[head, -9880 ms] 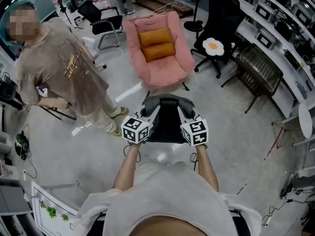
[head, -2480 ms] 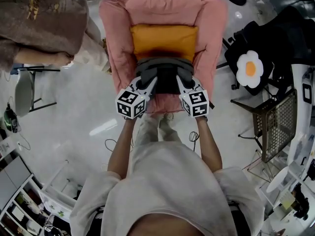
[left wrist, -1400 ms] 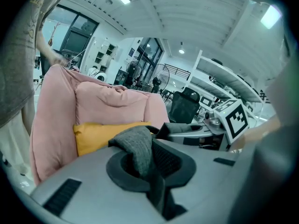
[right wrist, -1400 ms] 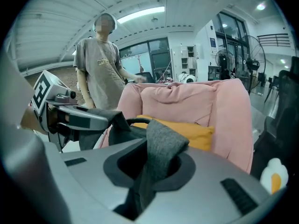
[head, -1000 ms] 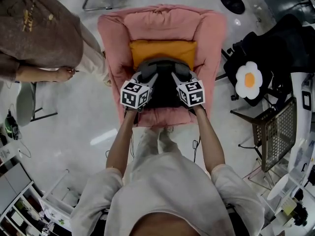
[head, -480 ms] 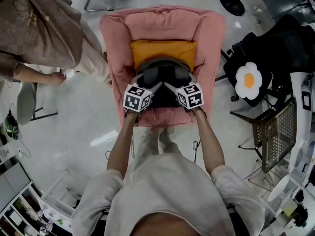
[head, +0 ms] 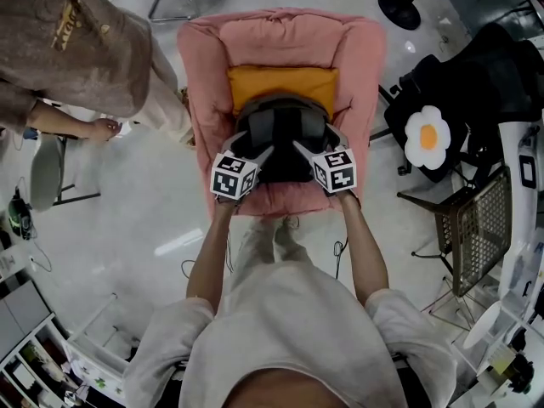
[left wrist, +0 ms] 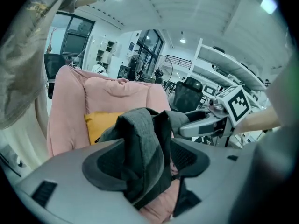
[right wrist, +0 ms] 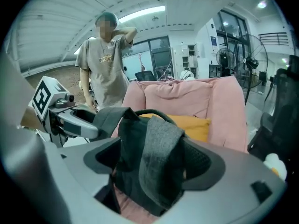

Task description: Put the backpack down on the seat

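A grey and black backpack (head: 280, 134) sits on the seat of the pink armchair (head: 280, 36), its top leaning on the orange cushion (head: 280, 82). My left gripper (head: 257, 150) is at the pack's near left side and my right gripper (head: 306, 148) at its near right. In the left gripper view the jaws of my left gripper (left wrist: 147, 160) stand wide, with a grey shoulder strap (left wrist: 140, 134) hanging loose between them. My right gripper (right wrist: 149, 164) is open too, and the other strap (right wrist: 156, 143) lies slack between its pads.
A person in a brown shirt (head: 72, 45) stands just left of the armchair. To the right are a black office chair with an egg-shaped cushion (head: 427, 134) and a wire mesh chair (head: 476, 223). A fan base (head: 399, 8) is on the floor behind.
The backpack came down onto the seat against the cushion. Both grippers' jaws spread off the straps and drew slightly back toward me.
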A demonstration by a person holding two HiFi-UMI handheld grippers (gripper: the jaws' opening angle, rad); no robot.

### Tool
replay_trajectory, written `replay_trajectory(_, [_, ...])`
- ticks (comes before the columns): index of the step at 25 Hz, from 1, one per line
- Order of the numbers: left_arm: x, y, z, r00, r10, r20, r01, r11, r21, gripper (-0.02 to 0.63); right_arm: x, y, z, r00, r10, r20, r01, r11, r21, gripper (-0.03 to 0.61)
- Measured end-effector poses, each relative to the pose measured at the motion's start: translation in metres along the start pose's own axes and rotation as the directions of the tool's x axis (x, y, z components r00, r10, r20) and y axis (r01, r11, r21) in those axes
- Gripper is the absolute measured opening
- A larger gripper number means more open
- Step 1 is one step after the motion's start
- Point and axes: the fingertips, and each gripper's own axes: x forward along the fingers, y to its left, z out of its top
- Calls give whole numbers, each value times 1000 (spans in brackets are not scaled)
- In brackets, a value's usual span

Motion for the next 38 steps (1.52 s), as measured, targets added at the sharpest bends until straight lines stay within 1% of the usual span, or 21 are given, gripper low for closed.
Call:
replay_trajectory(7, [-34, -9, 10, 996, 41, 73, -43, 999, 31, 282, -36, 7, 8, 998, -38, 59, 38, 999, -10, 391])
replay_trajectory(11, [-58, -18, 22, 989, 59, 132, -66, 997, 49, 282, -60, 16, 18, 993, -55, 104, 58, 998, -25, 376])
replay_trajectory(14, [-74, -27, 30, 983, 63, 173, -74, 996, 59, 282, -79, 21, 26, 987, -66, 144, 72, 997, -37, 351])
replay_trajectory(18, [-90, -44, 39, 975, 53, 215, -67, 996, 60, 282, -103, 27, 35, 979, -69, 191, 77, 996, -35, 294])
replay_trajectory(23, [-108, -70, 50, 965, 1, 264, -18, 998, 62, 278, -131, 34, 44, 969, -73, 235, 86, 995, -42, 176])
replay_trajectory(25, [-115, -78, 52, 961, -8, 277, -11, 998, 66, 259, -139, 38, 48, 967, -66, 244, 82, 995, -55, 148])
replay_trajectory(27, [-123, -84, 55, 956, -6, 292, -15, 997, 70, 209, -149, 41, 52, 964, -68, 257, 88, 994, -66, 104])
replay_trajectory(29, [-130, -91, 60, 951, -3, 308, -22, 997, 77, 188, -157, 42, 56, 961, -75, 268, 98, 993, -72, 81])
replay_trajectory(31, [-136, -97, 63, 949, -4, 315, -26, 996, 89, 149, -166, 43, 60, 959, -84, 269, 108, 991, -75, 63])
replay_trajectory(33, [-141, -102, 67, 947, -7, 322, -25, 995, 96, 95, -174, 42, 63, 957, -96, 275, 120, 990, -74, 36])
replay_trajectory(34, [-144, -105, 69, 945, -9, 327, -23, 995, 96, 83, -178, 42, 65, 954, -100, 282, 125, 989, -73, 20])
replay_trajectory(36, [-148, -109, 73, 940, -12, 341, -23, 995, 97, 49, -185, 42, 69, 950, -103, 296, 130, 989, -74, 1])
replay_trajectory(38, [-152, -114, 76, 937, -15, 348, -22, 994, 104, 31, -190, 42, 73, 946, -100, 307, 131, 988, -83, -2])
